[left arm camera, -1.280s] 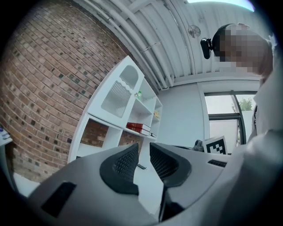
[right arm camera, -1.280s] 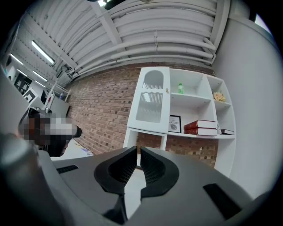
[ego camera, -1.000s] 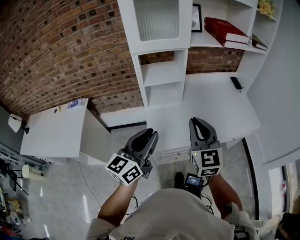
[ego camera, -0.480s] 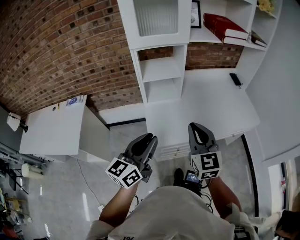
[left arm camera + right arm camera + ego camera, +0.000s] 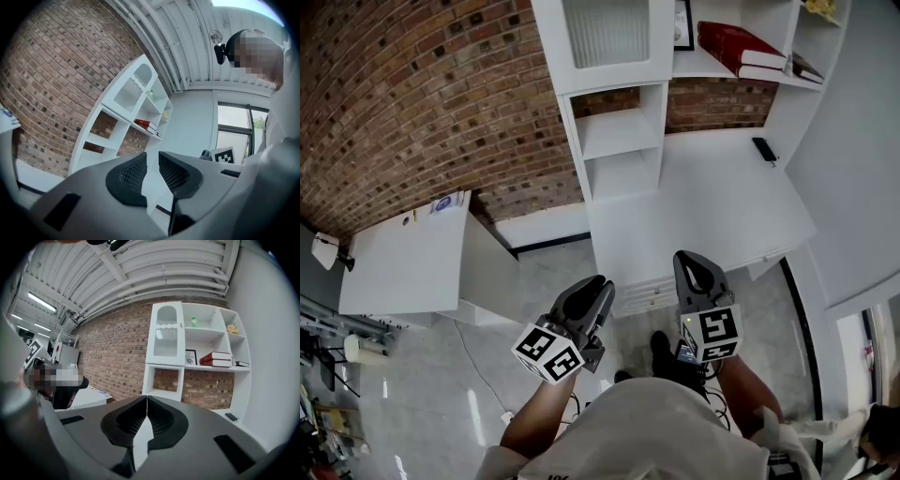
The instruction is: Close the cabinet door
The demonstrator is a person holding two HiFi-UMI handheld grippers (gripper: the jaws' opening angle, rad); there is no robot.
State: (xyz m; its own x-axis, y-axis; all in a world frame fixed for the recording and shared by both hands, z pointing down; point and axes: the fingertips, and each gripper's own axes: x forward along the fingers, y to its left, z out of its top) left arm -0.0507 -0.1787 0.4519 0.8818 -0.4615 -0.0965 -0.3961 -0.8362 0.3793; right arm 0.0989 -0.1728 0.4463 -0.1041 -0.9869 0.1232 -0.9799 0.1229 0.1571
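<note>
The tall white cabinet has a ribbed-glass door (image 5: 605, 33) at its top left, lying flush with the frame; it also shows in the right gripper view as the door (image 5: 165, 336) and in the left gripper view as the door (image 5: 133, 89). Both grippers hang low in front of the person, far from it. My left gripper (image 5: 598, 281) has a narrow gap between its pads (image 5: 132, 172), with nothing in it. My right gripper (image 5: 686, 256) is shut and empty; its jaws have just been closing and the tips meet (image 5: 146, 398).
A white desk top (image 5: 712, 202) runs under the shelves, with a black remote (image 5: 763, 149) on it. Red books (image 5: 741, 47) and a framed picture (image 5: 682, 23) sit on the open shelf. A low white table (image 5: 403, 267) stands left against the brick wall (image 5: 412, 94).
Both grippers have drifted lower in the head view, back toward the person and away from the cabinet. The cabinet door has not moved.
</note>
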